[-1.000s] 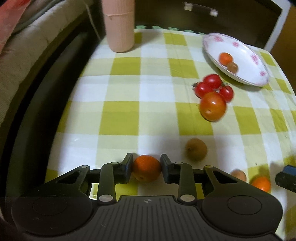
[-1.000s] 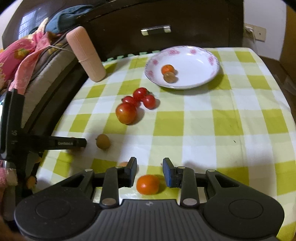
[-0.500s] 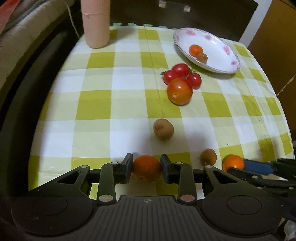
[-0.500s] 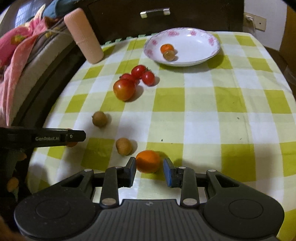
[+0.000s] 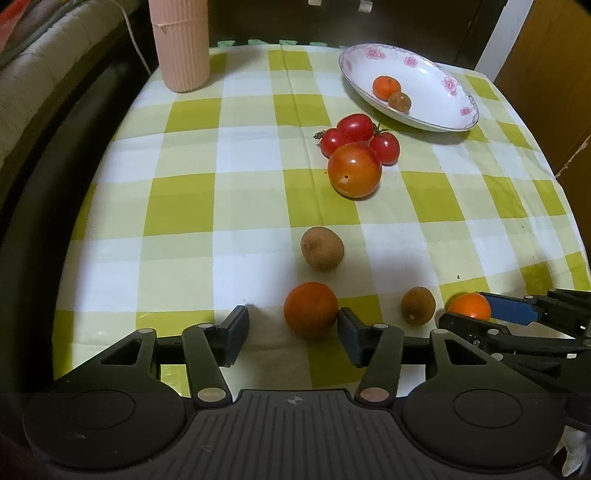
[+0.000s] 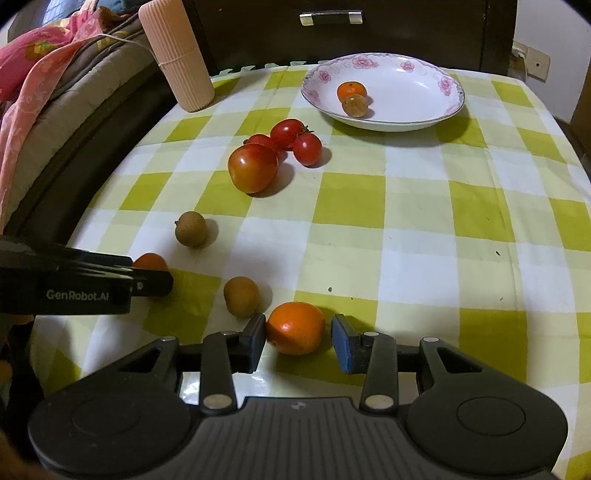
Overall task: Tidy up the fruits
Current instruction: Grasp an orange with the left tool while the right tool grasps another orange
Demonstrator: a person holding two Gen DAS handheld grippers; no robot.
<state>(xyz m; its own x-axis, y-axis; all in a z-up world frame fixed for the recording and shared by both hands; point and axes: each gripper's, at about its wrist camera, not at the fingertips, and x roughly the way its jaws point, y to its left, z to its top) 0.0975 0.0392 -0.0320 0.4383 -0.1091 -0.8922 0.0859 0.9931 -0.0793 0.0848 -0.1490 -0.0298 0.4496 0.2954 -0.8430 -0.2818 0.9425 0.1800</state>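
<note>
My left gripper (image 5: 293, 338) is low over the checked cloth and its jaws are opening. An orange (image 5: 311, 310) rests on the cloth between them, close to the right finger and clear of the left one. My right gripper (image 6: 299, 343) is also opening, with a second orange (image 6: 295, 326) lying on the cloth between its fingers and a gap at the blue pad. Two brown fruits (image 5: 322, 248) (image 5: 418, 305) lie close by. Farther back are a large tomato (image 6: 253, 168) and three cherry tomatoes (image 6: 286, 133). The flowered plate (image 6: 406, 96) holds a small orange and a brown fruit.
A pink ribbed cylinder (image 6: 177, 55) stands at the back left corner of the table. A dark cabinet with a drawer handle (image 6: 330, 17) is behind the table. Bedding (image 6: 37, 74) lies beyond the table's left edge. The right half of the cloth (image 6: 461, 221) has no fruit on it.
My left gripper was shut on its orange and has now let it go onto the cloth. The right gripper has sunk toward the table and its jaws have widened around the other orange.
</note>
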